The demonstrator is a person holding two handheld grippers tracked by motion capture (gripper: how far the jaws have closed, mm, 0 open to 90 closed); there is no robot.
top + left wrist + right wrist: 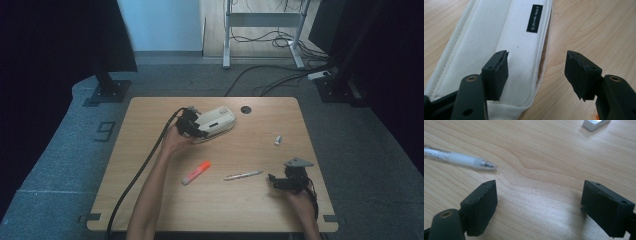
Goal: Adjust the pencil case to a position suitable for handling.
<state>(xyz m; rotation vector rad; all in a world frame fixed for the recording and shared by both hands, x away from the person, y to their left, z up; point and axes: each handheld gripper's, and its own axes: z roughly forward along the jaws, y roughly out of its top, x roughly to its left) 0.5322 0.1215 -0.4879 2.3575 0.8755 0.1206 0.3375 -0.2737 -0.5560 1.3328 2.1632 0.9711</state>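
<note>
The left gripper (196,127) is wide open, holding nothing, at the white cloth pencil case (216,120), which lies at its 2 o'clock. The right gripper (274,181) is open too.

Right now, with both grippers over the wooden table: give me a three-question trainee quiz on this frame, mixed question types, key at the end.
1. True or false: the left gripper is shut on the white fabric pencil case.
2. Multiple choice: which item lies closest to the right gripper? A) the orange highlighter marker B) the clear-barrelled pen C) the small white eraser
3. Fill in: the dark round hole in the light wooden table sits just to the ______ of the pencil case in the high view.

Key: 1 false, its jaws stand open over the case's edge. 2 B. 3 right.
</note>
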